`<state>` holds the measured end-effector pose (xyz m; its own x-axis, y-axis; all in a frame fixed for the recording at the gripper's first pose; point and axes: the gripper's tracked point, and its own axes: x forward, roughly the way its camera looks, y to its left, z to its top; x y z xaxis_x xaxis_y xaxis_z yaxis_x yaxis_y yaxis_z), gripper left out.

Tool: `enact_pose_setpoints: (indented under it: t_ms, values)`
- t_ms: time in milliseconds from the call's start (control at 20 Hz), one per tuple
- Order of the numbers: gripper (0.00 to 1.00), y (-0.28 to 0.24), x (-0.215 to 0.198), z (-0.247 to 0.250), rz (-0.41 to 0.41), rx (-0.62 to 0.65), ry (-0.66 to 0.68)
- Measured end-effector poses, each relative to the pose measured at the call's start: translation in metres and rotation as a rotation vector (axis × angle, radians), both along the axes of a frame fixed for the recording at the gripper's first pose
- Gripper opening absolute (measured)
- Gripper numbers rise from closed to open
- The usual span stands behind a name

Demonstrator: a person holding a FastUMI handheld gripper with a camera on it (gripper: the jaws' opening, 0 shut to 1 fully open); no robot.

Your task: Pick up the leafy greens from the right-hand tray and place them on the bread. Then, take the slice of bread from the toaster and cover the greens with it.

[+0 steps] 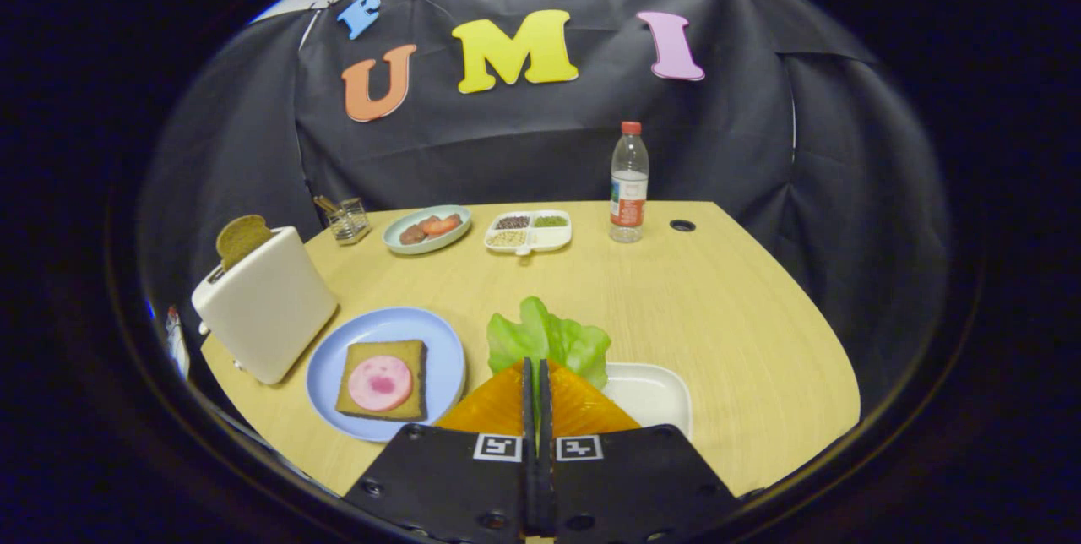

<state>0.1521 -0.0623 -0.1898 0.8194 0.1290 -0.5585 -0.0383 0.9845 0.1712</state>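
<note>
Gripper view: fingers [536,375] pinch upright leafy greens [549,341].

Surface [692,307]: toaster [266,307] at left, bread slice [241,237] in its slot. Plate [384,371] right of toaster, carrying bread [384,379]. Tray [650,396] right of plate. Leafy greens [549,341] between the closed tongs [537,368], above the tray's left end. Behind, left to right: glass holder [346,219], dish [426,228], divided tray [529,231], bottle [629,182].

Gripper [537,371] fingers closed on leafy greens [549,341] above white tray [650,396]; bread [384,379] on blue plate [439,350] alongside.
</note>
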Motion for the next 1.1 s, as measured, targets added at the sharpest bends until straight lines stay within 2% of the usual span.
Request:
enact_pose_setpoints:
  t_ms: [300,600,1100]
  values:
    - [0.00,0.058,-0.001,0.029,0.085,-0.025,-0.045]
    - [0.00,0.101,0.001,0.026,0.160,-0.138,-0.035]
    - [0.00,0.169,0.004,-0.004,0.263,-0.177,0.030]
